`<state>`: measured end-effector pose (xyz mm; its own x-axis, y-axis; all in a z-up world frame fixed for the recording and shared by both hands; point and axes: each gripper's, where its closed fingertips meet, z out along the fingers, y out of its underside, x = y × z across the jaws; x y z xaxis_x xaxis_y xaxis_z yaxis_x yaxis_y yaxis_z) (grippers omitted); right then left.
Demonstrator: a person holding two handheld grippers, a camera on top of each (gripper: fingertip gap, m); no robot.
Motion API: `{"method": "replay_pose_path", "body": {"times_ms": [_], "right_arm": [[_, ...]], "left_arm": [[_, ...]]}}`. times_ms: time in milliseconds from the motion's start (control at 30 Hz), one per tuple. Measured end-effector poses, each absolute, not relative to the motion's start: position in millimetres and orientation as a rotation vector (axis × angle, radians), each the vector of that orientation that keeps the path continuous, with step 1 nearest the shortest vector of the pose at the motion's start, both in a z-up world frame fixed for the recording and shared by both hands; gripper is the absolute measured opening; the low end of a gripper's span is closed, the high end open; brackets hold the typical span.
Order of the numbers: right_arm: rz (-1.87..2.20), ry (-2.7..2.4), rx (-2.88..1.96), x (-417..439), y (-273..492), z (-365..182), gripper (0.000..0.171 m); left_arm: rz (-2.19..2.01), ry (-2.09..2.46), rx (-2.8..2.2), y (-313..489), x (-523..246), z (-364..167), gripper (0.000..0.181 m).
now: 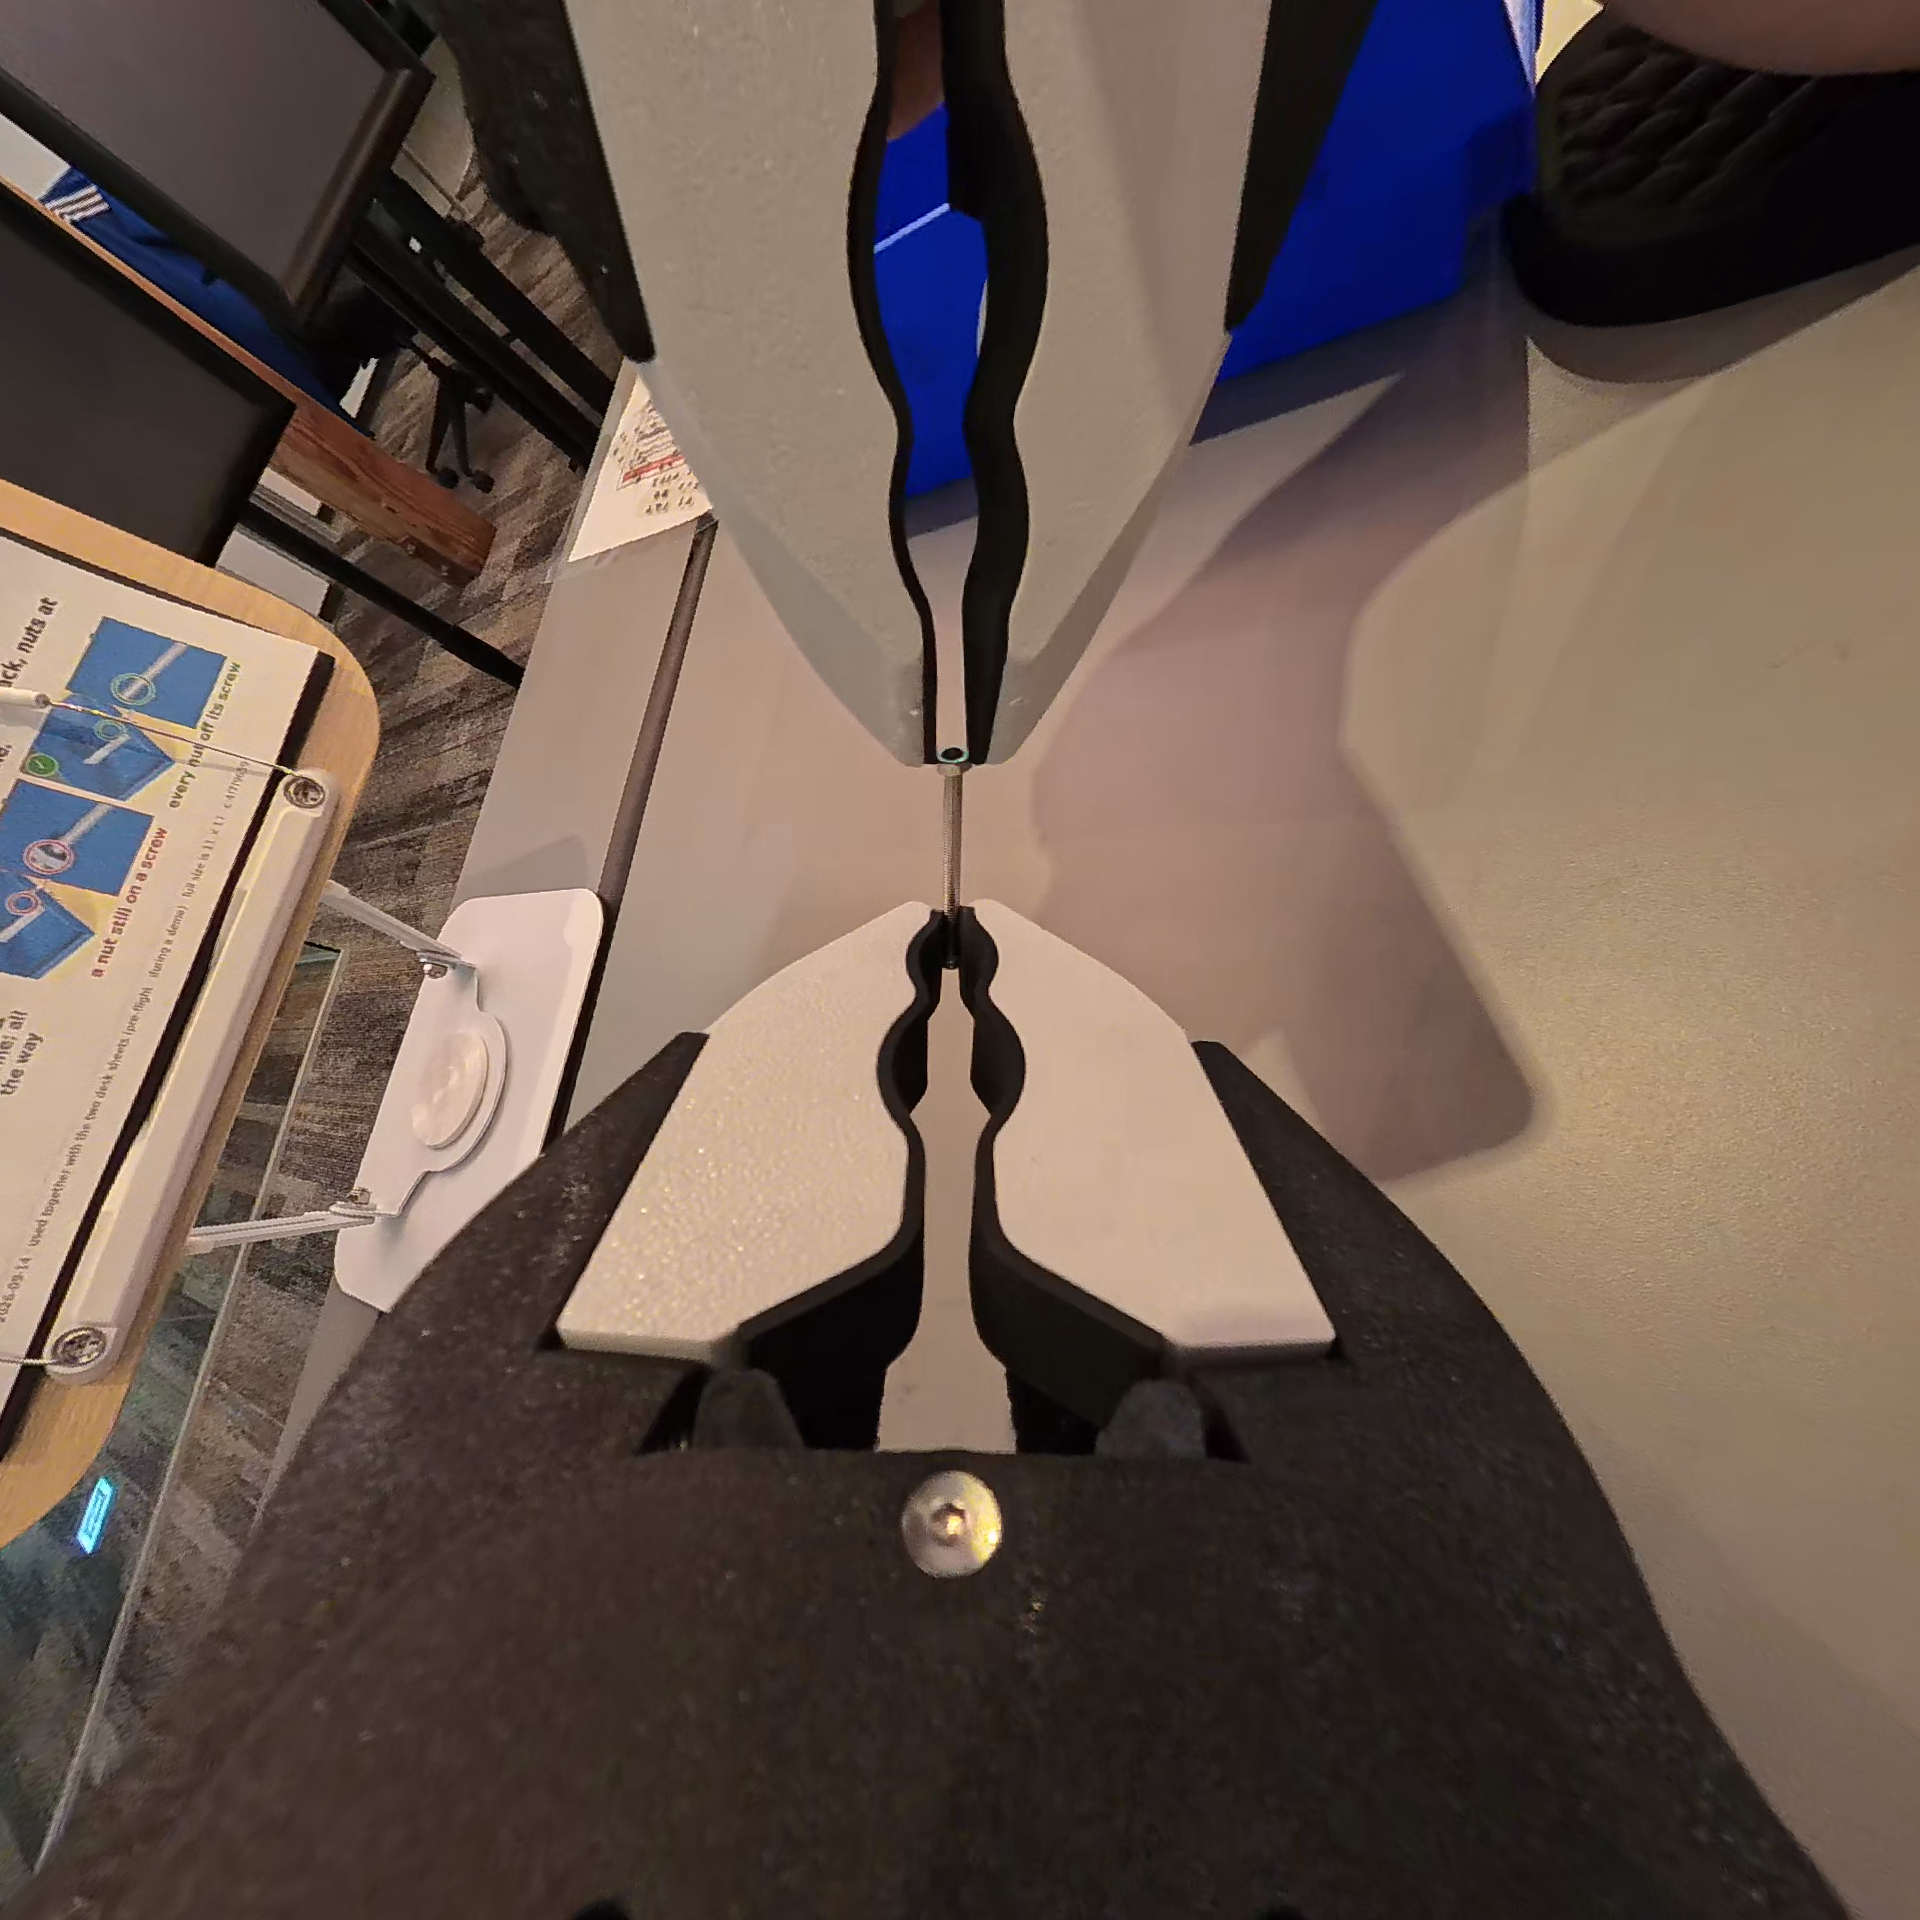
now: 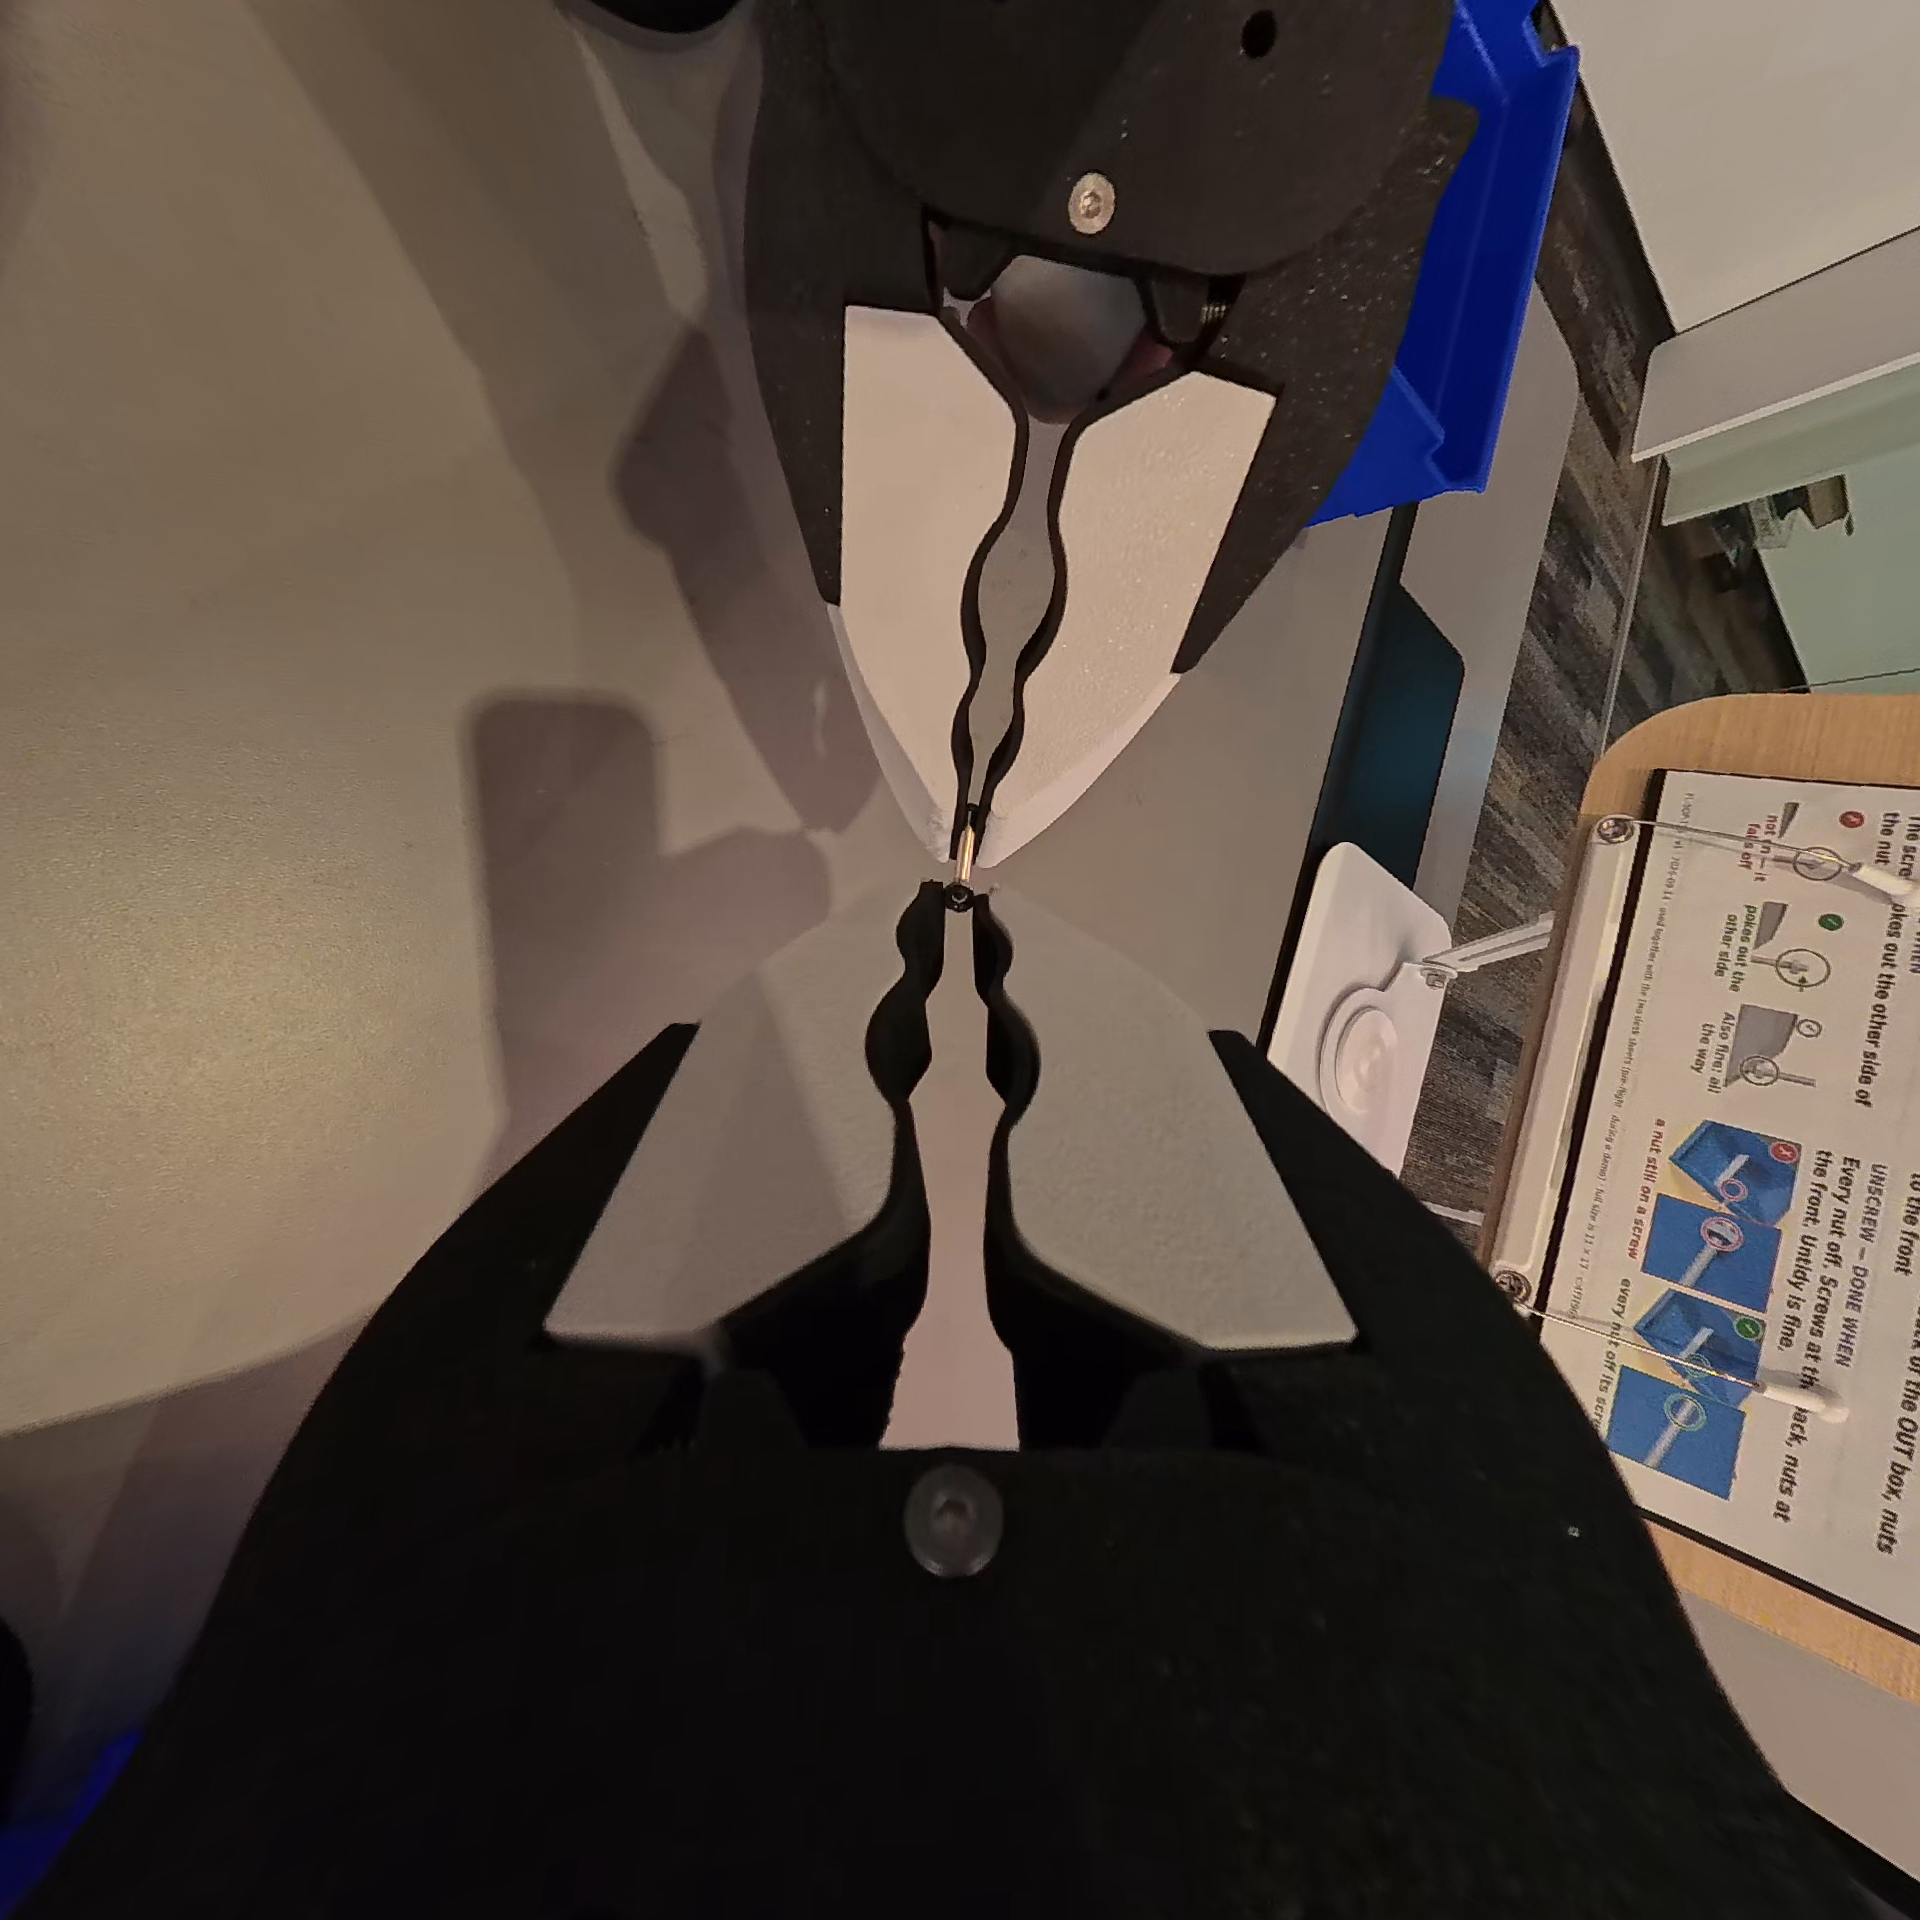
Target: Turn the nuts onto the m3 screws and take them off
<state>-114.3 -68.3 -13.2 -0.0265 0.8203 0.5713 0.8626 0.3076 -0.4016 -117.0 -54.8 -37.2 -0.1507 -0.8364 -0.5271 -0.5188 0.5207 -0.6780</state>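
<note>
My left gripper (image 1: 951, 914) has its white-and-black fingers pinched tight on the end of a thin silver metal screw (image 1: 952, 842). The screw sticks straight out from the tips. My right gripper (image 2: 958, 896) faces it, tip to tip, and its fingers are squeezed together on a tiny silver nut (image 1: 951, 755) at the far end of the screw. Both tools hang above the plain grey table (image 1: 1558, 831), and their shadows fall on it. A blue plastic bin (image 1: 1382, 208) sits behind the right gripper. Off to the side, a printed picture sheet (image 2: 1766, 1143) lies on a light wooden board (image 2: 1745, 727).
</note>
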Motion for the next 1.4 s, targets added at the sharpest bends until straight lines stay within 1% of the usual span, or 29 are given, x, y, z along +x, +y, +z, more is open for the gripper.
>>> {"method": "replay_pose_path", "body": {"times_ms": [600,833,1167,1400], "right_arm": [[-0.011,-1.798,-1.526,-115.4,-68.1,-11.2,0.005],[0.118,-1.658,-1.593,-118.0,-58.7,-1.2,0.005],[0.354,-1.317,-1.837,-124.2,-36.7,7.5,0.006],[0.347,-1.267,-1.859,-125.9,-32.9,8.5,0.006]], "left_arm": [[-0.399,1.799,-1.117,-54.2,-117.0,-34.0,0.002],[-0.398,1.724,-1.152,-45.1,-118.6,-24.4,0.002],[-0.336,1.598,-1.285,-23.4,-124.0,-16.7,0.002],[-0.338,1.583,-1.314,-20.7,-125.8,-15.5,0.002]]}}
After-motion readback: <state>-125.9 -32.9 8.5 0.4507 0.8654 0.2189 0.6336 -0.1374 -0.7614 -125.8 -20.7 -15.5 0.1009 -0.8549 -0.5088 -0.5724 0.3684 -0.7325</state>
